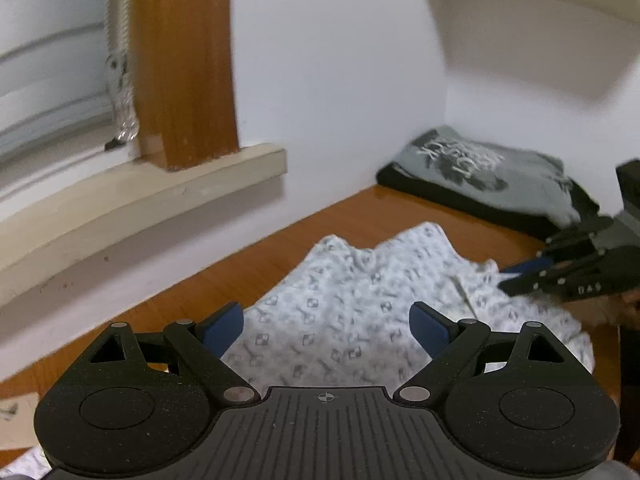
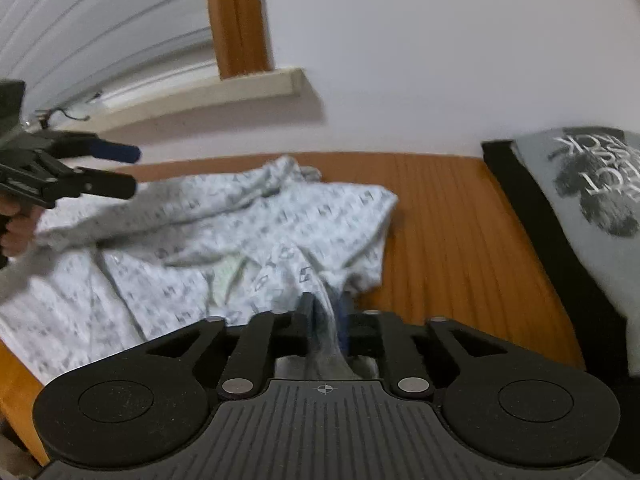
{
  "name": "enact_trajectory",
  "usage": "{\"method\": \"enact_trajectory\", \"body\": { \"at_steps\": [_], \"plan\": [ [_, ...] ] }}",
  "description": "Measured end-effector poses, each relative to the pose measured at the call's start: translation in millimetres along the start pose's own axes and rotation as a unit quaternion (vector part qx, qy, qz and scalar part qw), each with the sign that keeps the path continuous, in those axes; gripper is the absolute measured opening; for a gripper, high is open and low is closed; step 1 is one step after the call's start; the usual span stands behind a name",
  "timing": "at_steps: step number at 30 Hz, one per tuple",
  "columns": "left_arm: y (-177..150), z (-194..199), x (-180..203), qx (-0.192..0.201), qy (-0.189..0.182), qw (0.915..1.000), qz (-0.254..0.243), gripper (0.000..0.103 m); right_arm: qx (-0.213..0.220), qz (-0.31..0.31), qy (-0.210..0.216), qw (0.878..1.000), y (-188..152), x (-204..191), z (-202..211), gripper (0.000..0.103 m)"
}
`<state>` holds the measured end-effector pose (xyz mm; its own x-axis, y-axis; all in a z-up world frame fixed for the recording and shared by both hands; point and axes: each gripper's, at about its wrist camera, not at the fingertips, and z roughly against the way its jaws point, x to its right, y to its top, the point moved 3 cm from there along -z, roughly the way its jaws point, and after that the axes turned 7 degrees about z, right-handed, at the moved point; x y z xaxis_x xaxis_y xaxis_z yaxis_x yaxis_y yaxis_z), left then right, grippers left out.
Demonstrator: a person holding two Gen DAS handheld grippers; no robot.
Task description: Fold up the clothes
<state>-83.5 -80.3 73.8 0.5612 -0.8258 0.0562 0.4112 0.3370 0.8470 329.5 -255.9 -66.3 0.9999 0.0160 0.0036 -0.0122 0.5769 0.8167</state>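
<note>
Patterned white garment [image 2: 224,240] lies rumpled on the wooden tabletop [image 2: 448,216], spread from centre out to 9 o'clock in the right wrist view. Nearest, at 6 o'clock, right gripper [image 2: 326,312] is clenched on a bunched fold of the fabric, cloth pinched betw. its fingers and pulled taut toward the camera. Left gripper [image 1: 326,320] is released, blue pads [image 1: 430,326] spread wide w/ nothing betw. them, hanging above the near part of the garment; same tool shows at 9 o'clock in the right view, gripped by a hand [image 2: 18,226]. Step in hand looks like an early one: laying out or straightening the piece, one edge secured, other side free. Next move prob. calls for the left claw to drop onto a matching edge or corner, pinch it, then both to tension and flatten the cloth before any fold. Farther, at 2–3 o'clock, a folded grey tee [image 2: 592,200] sits on a black folded item [image 2: 520,196]; its print reads upside down, partly "ROCK", rest too blurred. Right gripper's body carries small letters, approx. "DAS" [image 1: 589,289].
</note>
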Motion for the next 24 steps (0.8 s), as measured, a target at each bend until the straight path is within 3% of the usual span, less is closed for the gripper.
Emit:
{"method": "enact_trajectory", "body": {
  "at_steps": [1,5,8,10,15,19,24],
  "plan": [
    [-0.8,5.0,-2.2,0.009,0.003,1.0,0.001,0.09,0.005,-0.002,-0.007,1.0,-2.9,1.5,5.6,0.039],
    [1.3,20.4,-29.4,0.008,0.002,0.9992,0.039,0.046,0.032,-0.02,-0.029,0.999,-14.6,11.5,34.1,0.05],
    [-3.1,28.4,-47.6,0.001,0.007,0.9985,0.055,0.031,0.044,-0.046,-0.043,0.997,-26.0,16.6,49.5,0.052],
    [-12.2,27.9,-53.6,-0.014,0.001,0.9979,0.064,0.026,0.043,-0.058,-0.038,0.997,-33.9,15.3,55.0,0.053],
    [-45.6,10.4,-49.1,-0.072,-0.005,0.9958,0.057,0.025,0.044,-0.072,-0.034,0.996,-46.6,2.1,56.6,0.054],
    [-57.0,11.0,-46.0,-0.054,-0.003,0.997,0.055,0.025,0.048,-0.075,-0.044,0.995,-48.0,-4.7,58.2,0.055],
    [-53.2,16.5,-33.3,-0.064,-0.006,0.9976,0.024,0.023,0.055,-0.065,-0.056,0.995,-49.5,-10.2,57.8,0.059]
  ]
}}
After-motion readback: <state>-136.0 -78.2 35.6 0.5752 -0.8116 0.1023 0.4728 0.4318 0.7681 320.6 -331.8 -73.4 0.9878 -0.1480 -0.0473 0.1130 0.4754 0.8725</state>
